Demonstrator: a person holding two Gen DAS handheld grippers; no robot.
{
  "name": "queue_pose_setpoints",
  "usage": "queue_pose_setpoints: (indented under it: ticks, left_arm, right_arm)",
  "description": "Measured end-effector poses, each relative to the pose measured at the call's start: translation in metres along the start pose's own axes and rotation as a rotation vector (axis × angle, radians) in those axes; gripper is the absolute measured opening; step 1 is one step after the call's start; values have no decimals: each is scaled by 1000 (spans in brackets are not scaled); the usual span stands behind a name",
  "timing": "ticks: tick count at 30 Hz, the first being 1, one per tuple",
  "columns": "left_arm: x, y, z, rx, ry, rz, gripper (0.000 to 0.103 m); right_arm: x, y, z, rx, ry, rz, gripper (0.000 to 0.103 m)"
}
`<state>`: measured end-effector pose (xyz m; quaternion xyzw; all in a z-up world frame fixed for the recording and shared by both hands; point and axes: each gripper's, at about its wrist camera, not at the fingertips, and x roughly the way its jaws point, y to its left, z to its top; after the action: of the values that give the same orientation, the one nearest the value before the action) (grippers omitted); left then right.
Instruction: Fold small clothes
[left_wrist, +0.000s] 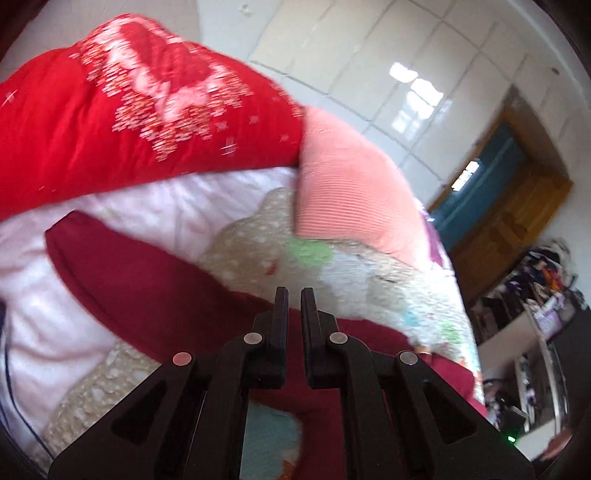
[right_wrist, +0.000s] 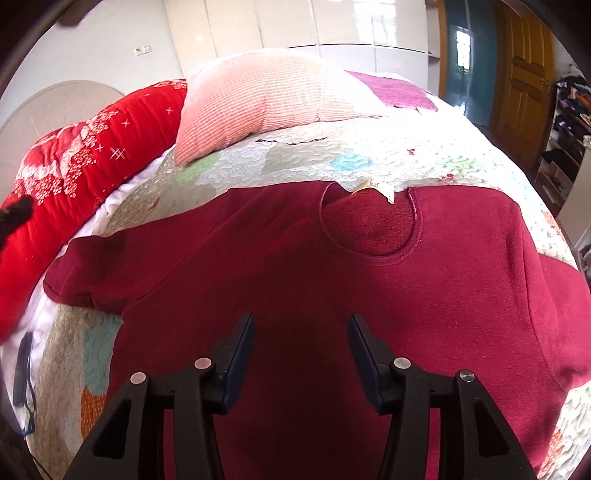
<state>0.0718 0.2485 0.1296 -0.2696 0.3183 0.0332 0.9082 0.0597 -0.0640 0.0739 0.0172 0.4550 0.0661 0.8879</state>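
Maroon sweater lies flat; right hand-held gripper spread, left hand-held gripper nearly closed, empty.

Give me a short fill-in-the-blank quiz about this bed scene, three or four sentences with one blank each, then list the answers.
1. The dark red sweatshirt lies spread flat on the patchwork ____.
2. The right gripper hovers over the sweatshirt with its jaws ____.
3. The left gripper has its jaws nearly ____, with nothing between them.
4. The ribbed pillow beyond the sweatshirt's neckline is ____ in colour.

Answers: quilt; open; shut; pink
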Motion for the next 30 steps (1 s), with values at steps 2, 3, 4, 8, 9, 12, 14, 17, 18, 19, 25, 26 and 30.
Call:
queue_pose_setpoints:
  ticks: [2,3,4,8,9,12,14,17,18,19,25,26,30]
  left_arm:
    - [3,26,4,-56,-5,76,5]
    - [5,42,6,-85,-14,120,5]
    - [2,56,6,-112,-25,154,5]
    - [4,122,14,-220,-20,310,21]
    - [9,142,16,-251,0,354,37]
    - [17,188,12,-361,13,418,51]
    - [21,206,9,-414,28,439,51]
    - [35,221,6,-468,74,406,62]
    - [37,218,7,-462,57,409,70]
    - [38,215,8,-457,44,406,79]
    - [59,211,20,-506,-22,340,84]
    - [62,209,23,-490,-18,293,67]
    - [46,181,21,-414,-1,105,4]
  right_arm:
    - [0,1,0,0,3,8,50]
    - [1,0,0,7,11,22,50]
    - [2,0,-1,13,16,32,50]
    - [7,6,-1,10,33,68,51]
    - [9,8,-1,4,34,71,52]
    - [15,13,-2,-5,44,79,52]
    - [18,14,-3,-2,46,82,53]
    - [20,16,-1,-13,42,76,53]
    - [21,16,-1,-15,40,75,53]
    - [21,16,0,-19,38,73,54]
    - [27,19,3,-32,30,70,54]
    - [27,18,3,-30,27,76,54]
    - [23,10,4,-6,21,110,50]
